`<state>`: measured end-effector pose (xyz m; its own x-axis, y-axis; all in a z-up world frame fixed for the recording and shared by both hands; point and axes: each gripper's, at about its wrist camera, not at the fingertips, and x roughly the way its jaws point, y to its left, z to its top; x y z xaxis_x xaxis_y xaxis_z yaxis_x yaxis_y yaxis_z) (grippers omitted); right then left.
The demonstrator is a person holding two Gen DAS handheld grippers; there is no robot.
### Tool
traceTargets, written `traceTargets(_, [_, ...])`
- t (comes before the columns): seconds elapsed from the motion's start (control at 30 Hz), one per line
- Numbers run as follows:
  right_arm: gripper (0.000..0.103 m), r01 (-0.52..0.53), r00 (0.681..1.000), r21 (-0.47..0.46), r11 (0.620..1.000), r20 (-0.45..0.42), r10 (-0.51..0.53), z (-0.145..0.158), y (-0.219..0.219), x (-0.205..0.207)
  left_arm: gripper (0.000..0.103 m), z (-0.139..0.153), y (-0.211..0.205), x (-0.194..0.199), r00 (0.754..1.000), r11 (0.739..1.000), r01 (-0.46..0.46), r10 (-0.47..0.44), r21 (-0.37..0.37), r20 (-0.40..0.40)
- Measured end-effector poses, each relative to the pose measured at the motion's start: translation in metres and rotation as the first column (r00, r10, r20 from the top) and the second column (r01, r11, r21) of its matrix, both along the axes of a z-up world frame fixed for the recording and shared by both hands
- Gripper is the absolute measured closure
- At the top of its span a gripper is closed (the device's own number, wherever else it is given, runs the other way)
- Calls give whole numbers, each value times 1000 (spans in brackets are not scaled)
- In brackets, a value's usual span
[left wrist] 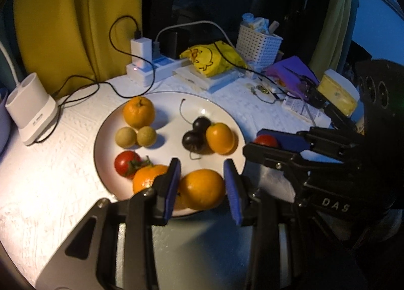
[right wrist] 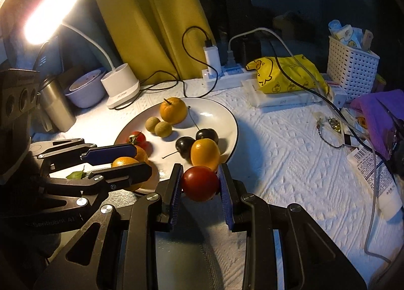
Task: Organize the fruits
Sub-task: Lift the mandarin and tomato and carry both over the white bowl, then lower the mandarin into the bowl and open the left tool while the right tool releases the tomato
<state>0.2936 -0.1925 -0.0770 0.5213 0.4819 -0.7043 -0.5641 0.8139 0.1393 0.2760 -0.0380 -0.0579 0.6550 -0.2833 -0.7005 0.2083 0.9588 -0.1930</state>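
Observation:
A white plate (left wrist: 106, 133) (right wrist: 227, 115) holds an orange (left wrist: 139, 110), two longans (left wrist: 126, 136), a stemmed tomato (left wrist: 126, 163), a mandarin (left wrist: 147, 179), two dark cherries (left wrist: 193, 139) and an oval orange fruit (left wrist: 219, 138). My left gripper (left wrist: 202, 171) (right wrist: 141, 160) is shut on another orange (left wrist: 202, 189) (right wrist: 125, 162), over the plate's near rim. To its right, my right gripper (right wrist: 200, 171) (left wrist: 253, 141) is shut on a red tomato (right wrist: 200, 184) (left wrist: 266, 139) beside the plate's right edge, just in front of the oval fruit (right wrist: 204, 153).
Behind the plate lie a power strip with chargers and cables (left wrist: 151, 68), a yellow snack bag (right wrist: 285, 73), a white basket (right wrist: 353, 62) and wipes (right wrist: 277, 98). A lamp base (right wrist: 121, 85), bowl (right wrist: 85, 88) and steel tumbler (right wrist: 56, 105) stand left. Purple cloth (right wrist: 378, 113) and packets lie right.

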Motion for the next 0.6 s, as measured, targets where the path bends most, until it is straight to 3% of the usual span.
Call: traceTargets(0.6, [73,-24,999,-31,999,24,25,9,21,3,64,11,33,-4,996,996,-85,85,-31,31])
